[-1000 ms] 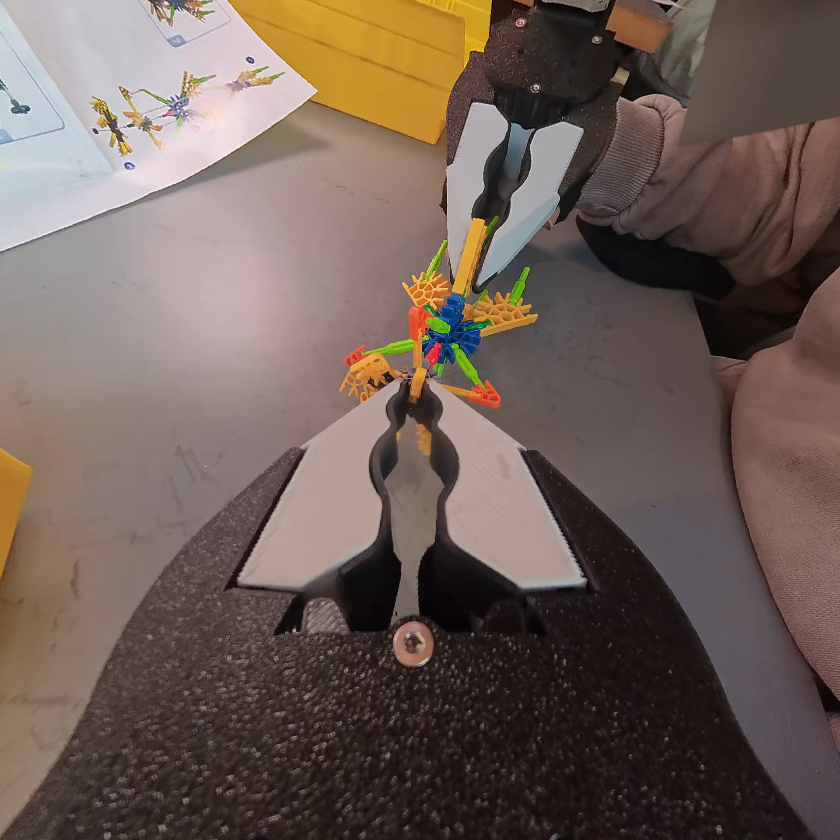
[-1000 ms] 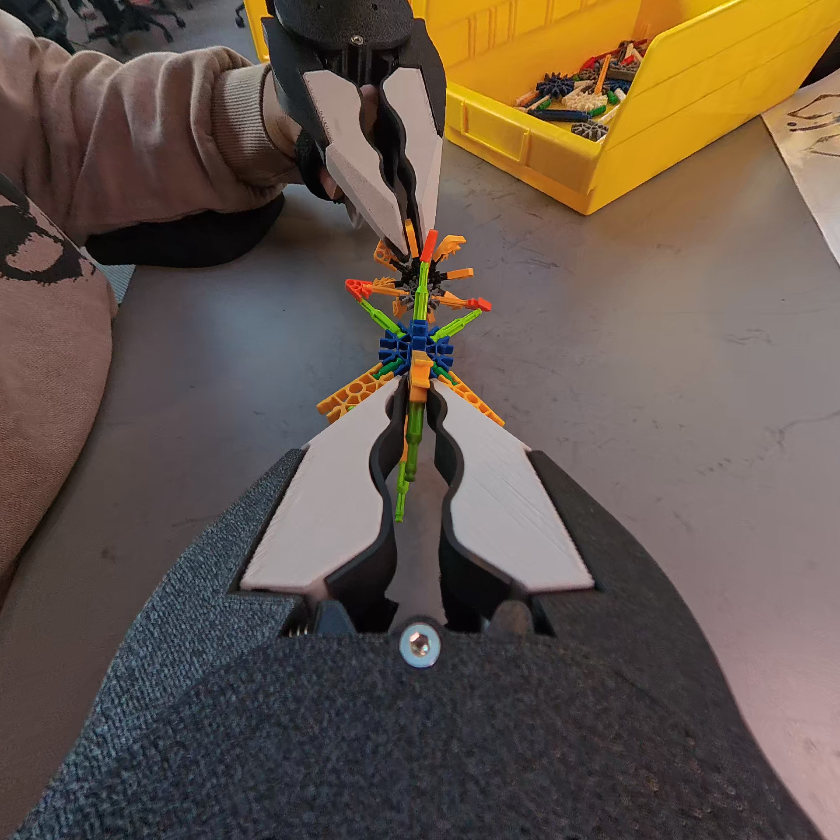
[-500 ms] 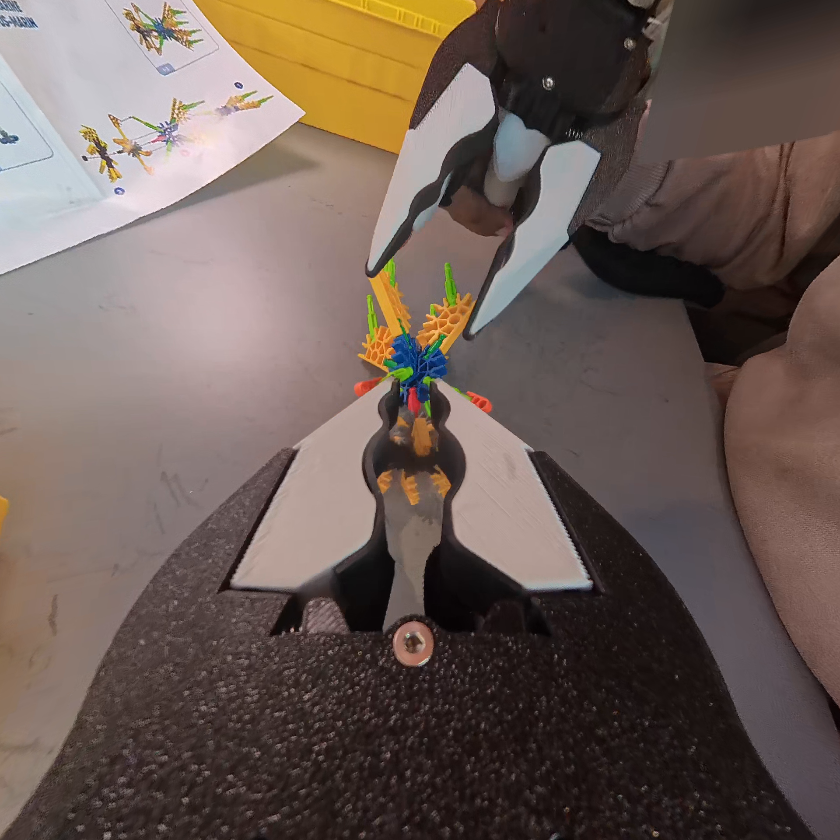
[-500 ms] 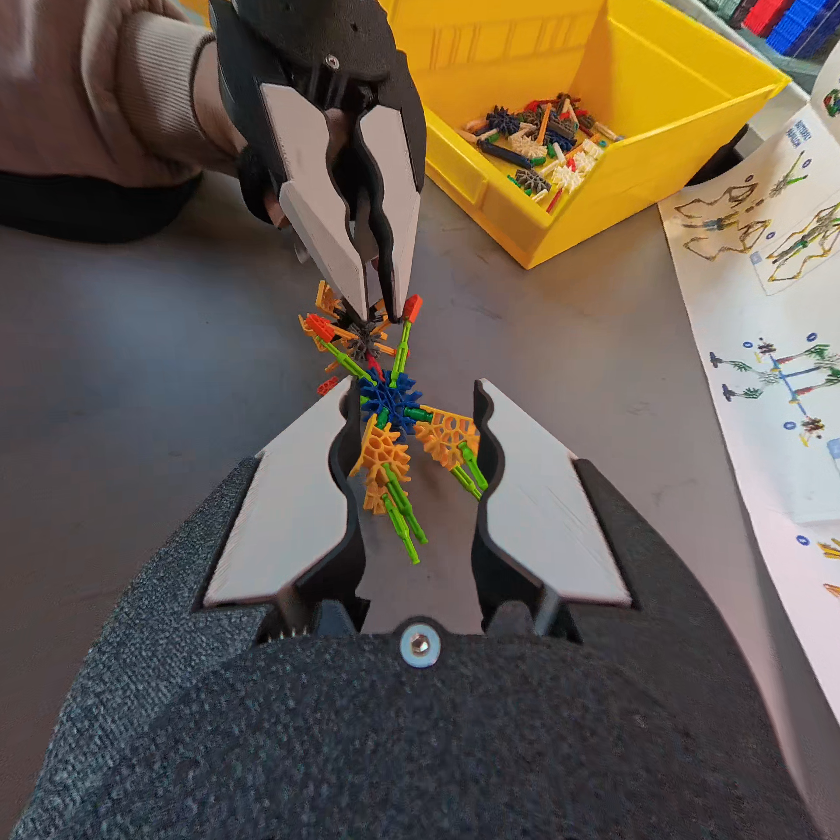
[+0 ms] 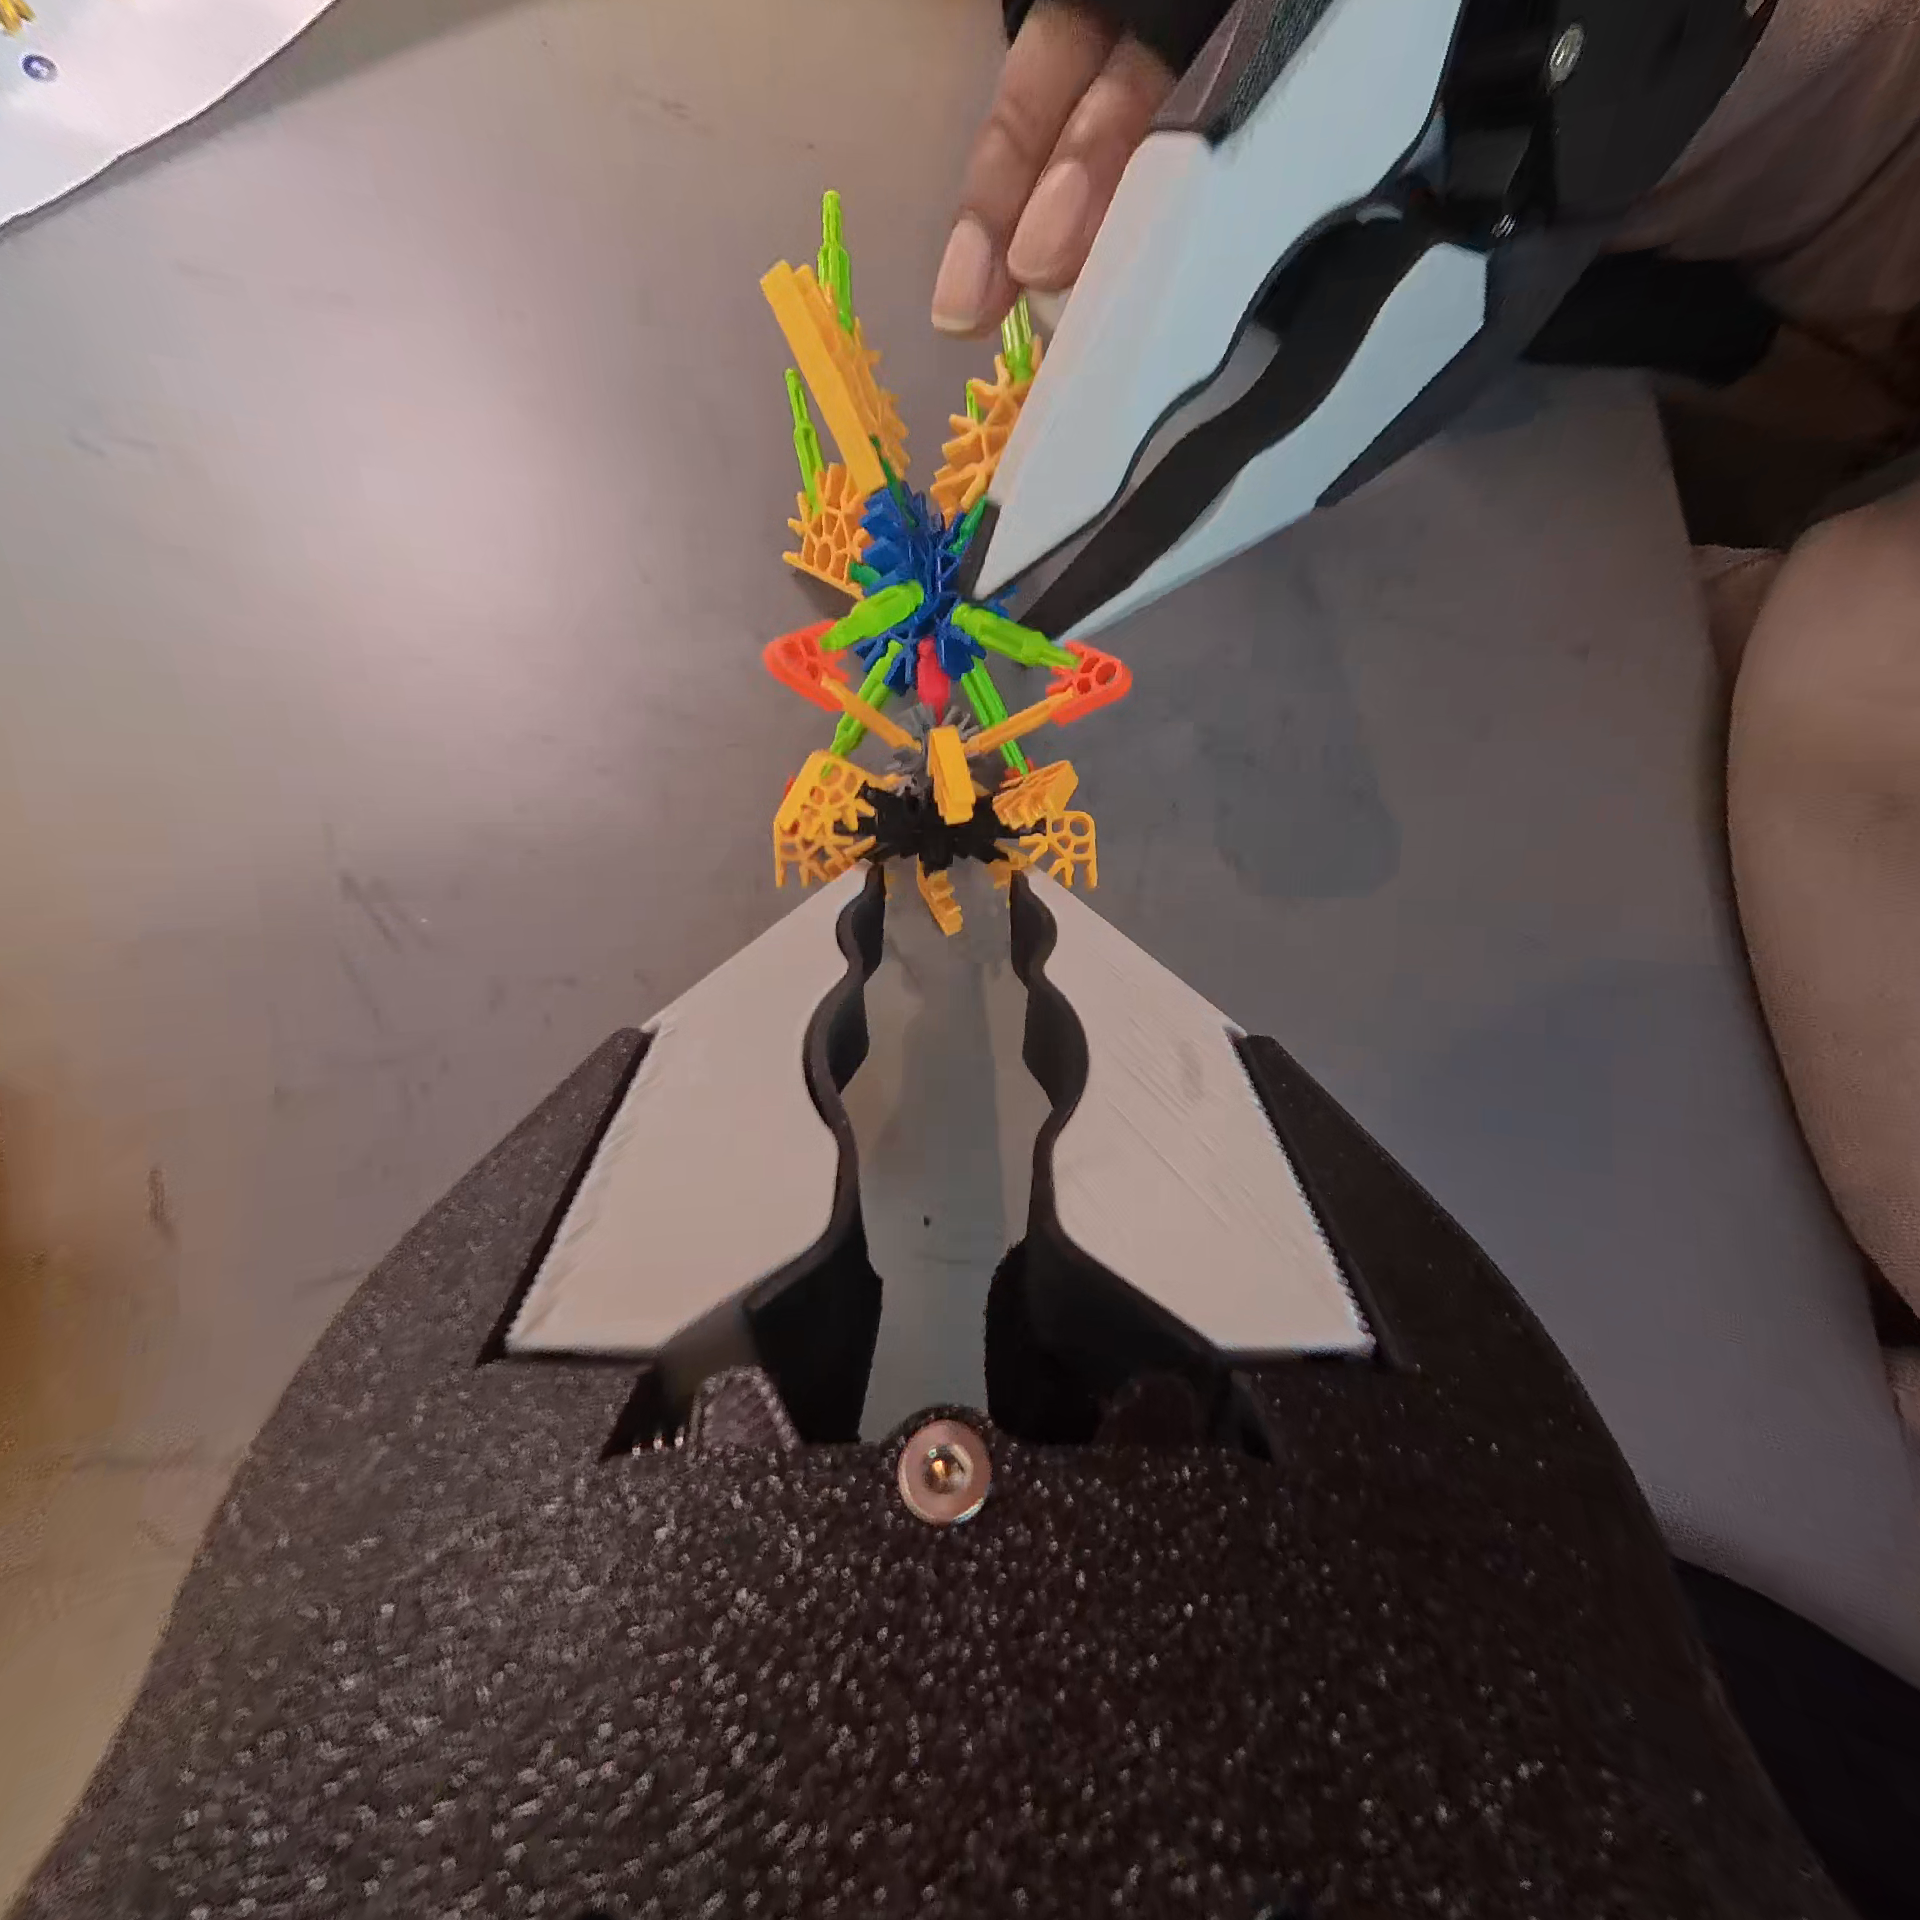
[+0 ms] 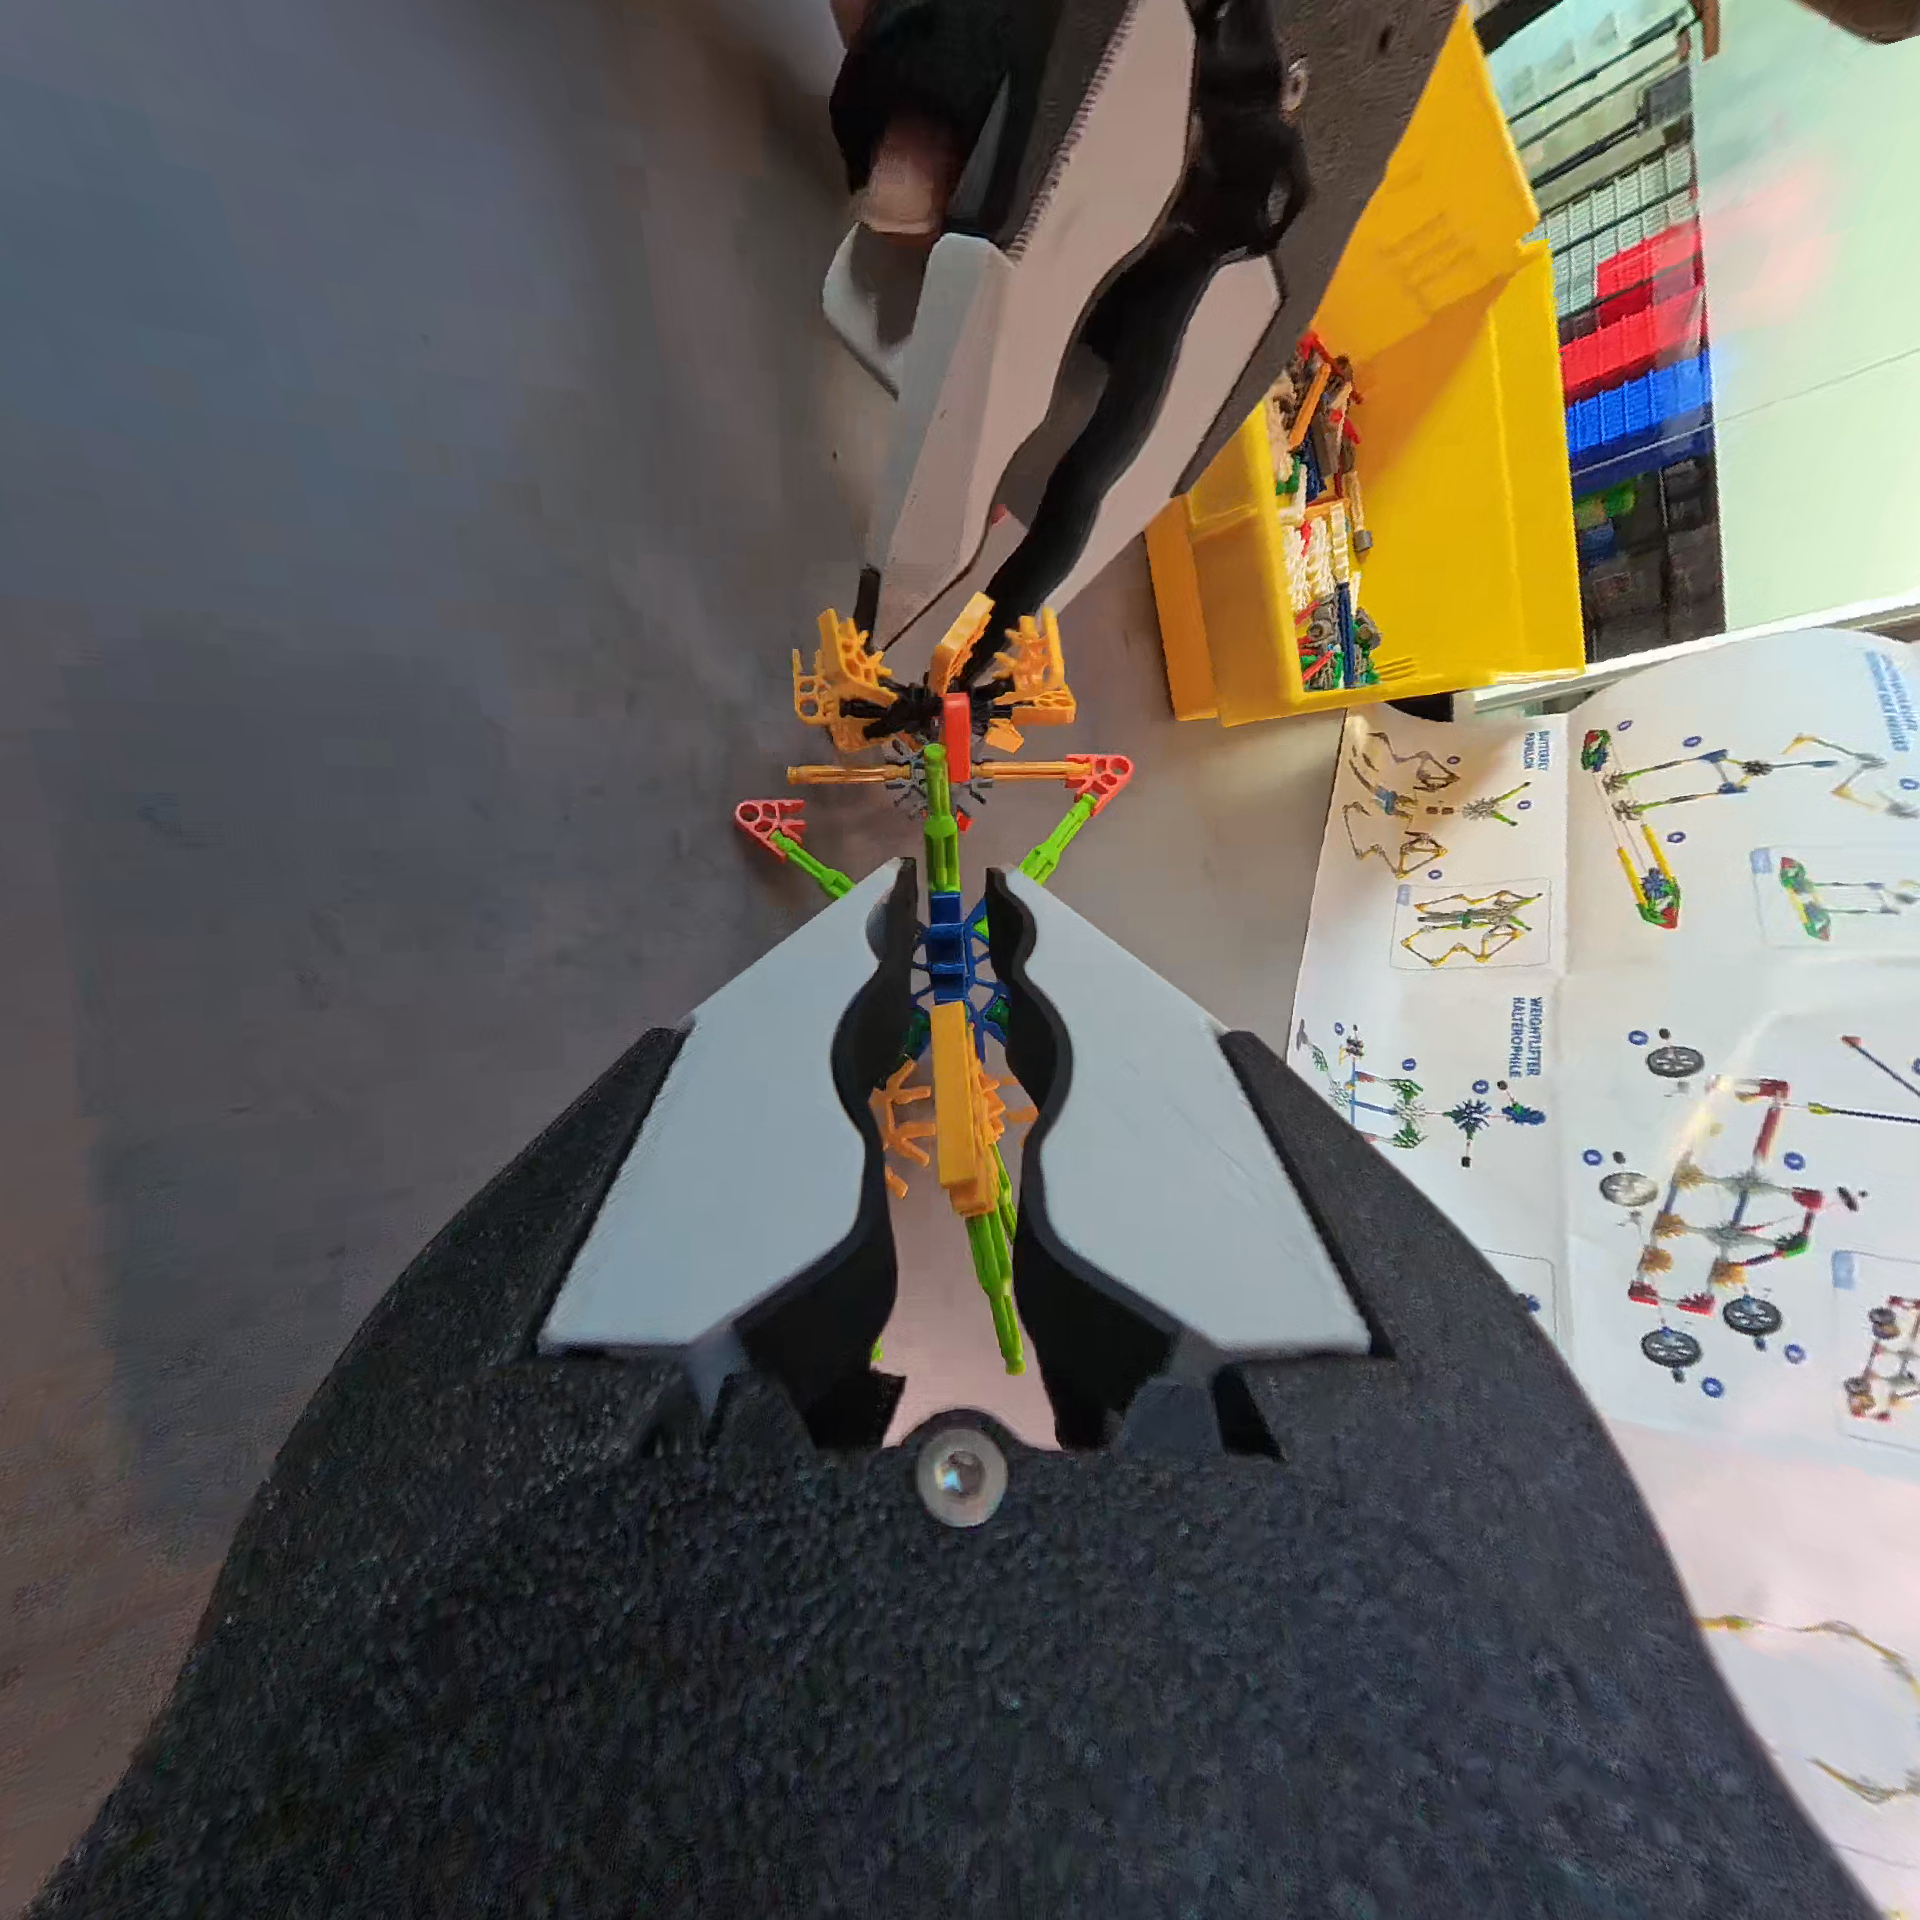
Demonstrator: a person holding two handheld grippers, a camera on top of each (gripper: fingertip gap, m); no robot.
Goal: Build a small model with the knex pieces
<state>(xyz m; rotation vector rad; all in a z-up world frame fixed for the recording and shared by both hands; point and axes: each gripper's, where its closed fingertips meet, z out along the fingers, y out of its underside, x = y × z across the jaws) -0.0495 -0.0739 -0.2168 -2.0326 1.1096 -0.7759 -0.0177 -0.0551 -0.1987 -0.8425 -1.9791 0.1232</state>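
Note:
A small toy model of green rods, orange and red connectors, a blue hub and a black hub (image 5: 925, 665) is held above the grey table (image 5: 416, 520) between both grippers. My left gripper (image 5: 945, 883) is shut on the orange piece at the model's black-hub end. My right gripper (image 6: 948, 883) is shut on the blue hub, with orange and green parts lying back between its fingers. In the right wrist view the model (image 6: 935, 769) stretches away to the left gripper (image 6: 935, 623). In the left wrist view the right gripper (image 5: 1013, 603) comes in from the upper right.
A yellow bin (image 6: 1455, 468) of loose parts stands at the right, with a white instruction sheet (image 6: 1610, 987) beside it. Red and blue crates (image 6: 1642, 343) are stacked behind. A person's hand (image 5: 1018, 187) and sleeve (image 5: 1829, 831) are at the right. One gripper's finger ends stand about 5 centimeters off the other's.
My right gripper, shut on the model's yellow rod a second ago, opened and has shut again on the blue hub. Both views have rolled and the model has turned. My left gripper kept its hold.

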